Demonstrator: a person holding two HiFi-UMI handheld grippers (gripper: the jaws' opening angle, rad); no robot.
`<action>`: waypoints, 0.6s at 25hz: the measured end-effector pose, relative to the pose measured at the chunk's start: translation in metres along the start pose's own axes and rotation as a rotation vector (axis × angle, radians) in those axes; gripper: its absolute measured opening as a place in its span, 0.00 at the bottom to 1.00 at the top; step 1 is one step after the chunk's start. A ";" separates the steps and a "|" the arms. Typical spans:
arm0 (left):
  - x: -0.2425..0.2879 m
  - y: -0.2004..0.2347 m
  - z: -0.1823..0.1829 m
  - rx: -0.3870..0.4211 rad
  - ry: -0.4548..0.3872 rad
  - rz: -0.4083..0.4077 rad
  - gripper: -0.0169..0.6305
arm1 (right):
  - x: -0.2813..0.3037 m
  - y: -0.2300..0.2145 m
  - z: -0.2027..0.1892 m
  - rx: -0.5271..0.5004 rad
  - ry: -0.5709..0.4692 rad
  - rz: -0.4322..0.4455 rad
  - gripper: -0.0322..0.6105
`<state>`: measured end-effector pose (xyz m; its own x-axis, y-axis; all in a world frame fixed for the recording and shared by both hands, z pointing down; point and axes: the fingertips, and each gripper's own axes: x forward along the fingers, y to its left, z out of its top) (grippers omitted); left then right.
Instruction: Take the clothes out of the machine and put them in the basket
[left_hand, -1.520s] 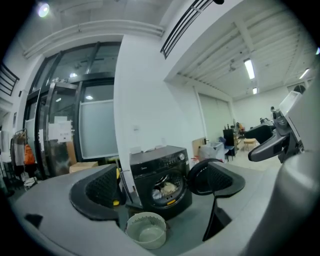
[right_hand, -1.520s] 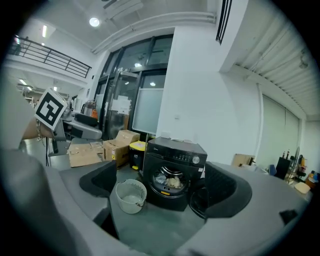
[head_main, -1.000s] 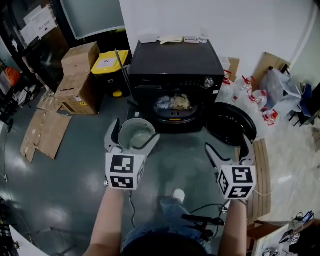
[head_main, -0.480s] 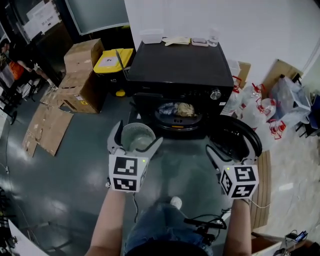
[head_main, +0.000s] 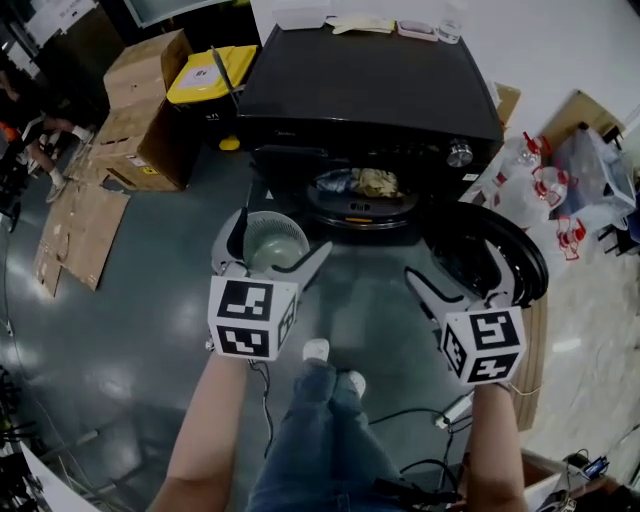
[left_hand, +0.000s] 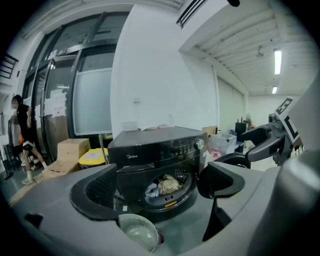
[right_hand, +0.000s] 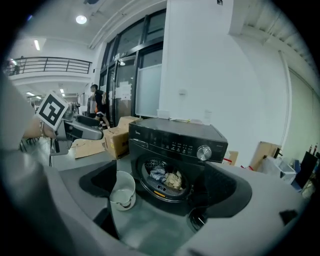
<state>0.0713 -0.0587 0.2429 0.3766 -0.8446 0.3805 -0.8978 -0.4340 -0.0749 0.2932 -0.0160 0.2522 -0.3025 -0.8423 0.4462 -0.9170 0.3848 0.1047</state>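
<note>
A black front-loading washing machine (head_main: 370, 90) stands with its round door (head_main: 490, 262) swung open to the right. Crumpled clothes (head_main: 362, 183) in pale blue and beige lie in the drum. A pale round basket (head_main: 262, 240) sits on the floor in front of the machine, to its left. My left gripper (head_main: 285, 230) hovers open above the basket. My right gripper (head_main: 452, 262) is open over the door, holding nothing. In the left gripper view the clothes (left_hand: 162, 186) and basket (left_hand: 138, 236) lie ahead between the jaws. The right gripper view shows the clothes (right_hand: 167, 177) and basket (right_hand: 122, 190).
Cardboard boxes (head_main: 145, 110) and a yellow-lidded bin (head_main: 205, 75) stand left of the machine, with flattened cardboard (head_main: 70, 225) on the floor. Plastic bags (head_main: 540, 190) lie at the right. Small items (head_main: 360, 22) rest on the machine's top. A cable (head_main: 420, 415) runs by my shoes (head_main: 330, 355).
The machine and basket have come closer and lower in the head view as the person stepped forward. Both grippers stayed open and held nothing.
</note>
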 end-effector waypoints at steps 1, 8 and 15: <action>0.010 0.004 -0.007 -0.001 0.006 -0.005 0.90 | 0.010 0.001 -0.003 -0.006 0.002 -0.002 0.90; 0.076 0.029 -0.053 -0.029 0.026 -0.023 0.90 | 0.080 0.001 -0.030 -0.003 0.005 -0.019 0.90; 0.140 0.044 -0.118 -0.019 0.085 -0.050 0.90 | 0.150 -0.005 -0.085 0.042 0.016 -0.041 0.90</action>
<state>0.0574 -0.1589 0.4017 0.4010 -0.7920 0.4604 -0.8827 -0.4685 -0.0371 0.2745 -0.1121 0.3947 -0.2605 -0.8507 0.4566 -0.9387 0.3337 0.0861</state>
